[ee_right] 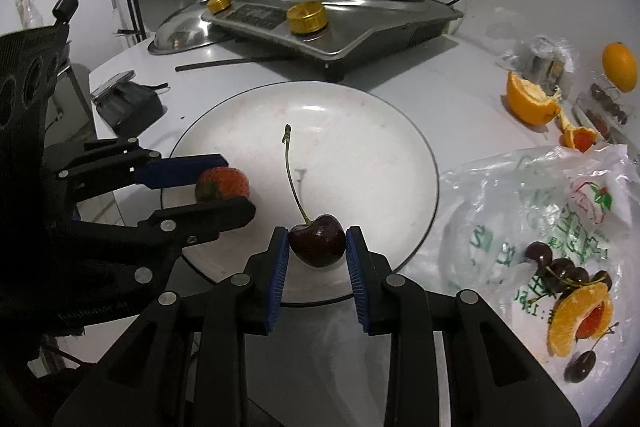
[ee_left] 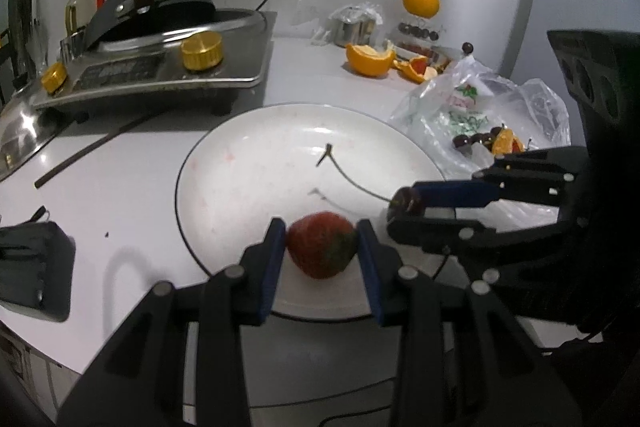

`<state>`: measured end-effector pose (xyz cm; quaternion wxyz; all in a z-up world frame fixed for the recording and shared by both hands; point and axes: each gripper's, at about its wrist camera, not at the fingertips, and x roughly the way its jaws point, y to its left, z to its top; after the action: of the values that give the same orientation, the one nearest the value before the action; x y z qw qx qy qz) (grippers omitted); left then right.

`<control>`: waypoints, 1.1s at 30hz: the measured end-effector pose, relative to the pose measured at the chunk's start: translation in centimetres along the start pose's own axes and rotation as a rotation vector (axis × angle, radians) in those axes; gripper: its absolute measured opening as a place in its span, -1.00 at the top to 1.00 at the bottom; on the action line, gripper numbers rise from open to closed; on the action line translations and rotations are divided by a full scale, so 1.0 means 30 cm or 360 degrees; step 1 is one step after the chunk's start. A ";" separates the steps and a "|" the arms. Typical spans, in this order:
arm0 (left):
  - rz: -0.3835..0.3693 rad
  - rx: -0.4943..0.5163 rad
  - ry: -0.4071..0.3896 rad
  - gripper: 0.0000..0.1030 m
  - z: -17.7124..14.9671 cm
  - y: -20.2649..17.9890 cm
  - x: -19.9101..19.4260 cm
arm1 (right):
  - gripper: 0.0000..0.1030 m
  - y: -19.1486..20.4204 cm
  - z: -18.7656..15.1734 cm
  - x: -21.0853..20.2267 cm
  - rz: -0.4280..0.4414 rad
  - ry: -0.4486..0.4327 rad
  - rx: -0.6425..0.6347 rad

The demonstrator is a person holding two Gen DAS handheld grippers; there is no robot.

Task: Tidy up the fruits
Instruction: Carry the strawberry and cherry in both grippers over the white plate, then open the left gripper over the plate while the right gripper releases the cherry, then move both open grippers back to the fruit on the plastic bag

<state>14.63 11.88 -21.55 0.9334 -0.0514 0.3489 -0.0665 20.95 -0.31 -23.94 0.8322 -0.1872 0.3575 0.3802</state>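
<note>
White china fills the middle of the table: over the near edge of the empty plate [ee_right: 360, 131], the left gripper [ee_left: 322, 245] pinches a red strawberry [ee_left: 320, 245] between its blue pads, while the right gripper [ee_right: 317, 247] clamps a dark cherry [ee_right: 317, 241] (its long stem pointing up and away). Beside the plate, on a plastic bag [ee_right: 520, 211], lie more cherries [ee_right: 560, 267] and an orange segment [ee_right: 576, 319].

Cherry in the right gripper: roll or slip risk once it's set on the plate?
Likely rolls: the cherry is round and the plate smooth. Its glossy skin may slip between the pads. The long stem might slow a roll.
</note>
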 end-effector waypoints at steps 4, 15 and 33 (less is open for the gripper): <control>0.0021 -0.0010 -0.0002 0.20 0.003 0.006 -0.009 | 0.40 0.010 -0.001 0.008 0.0019 0.0014 -0.0005; 0.0063 -0.0038 -0.0033 0.01 0.012 0.005 -0.047 | 0.26 0.008 -0.010 -0.024 0.0023 -0.0013 -0.0012; 0.0057 0.0029 -0.0073 -0.36 0.057 -0.158 -0.058 | 0.26 -0.119 -0.088 -0.207 -0.0056 -0.0169 0.0084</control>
<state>14.03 7.58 -18.48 0.9426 -0.0383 0.3277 -0.0516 19.65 -7.23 -21.01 0.8613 -0.1510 0.3193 0.3653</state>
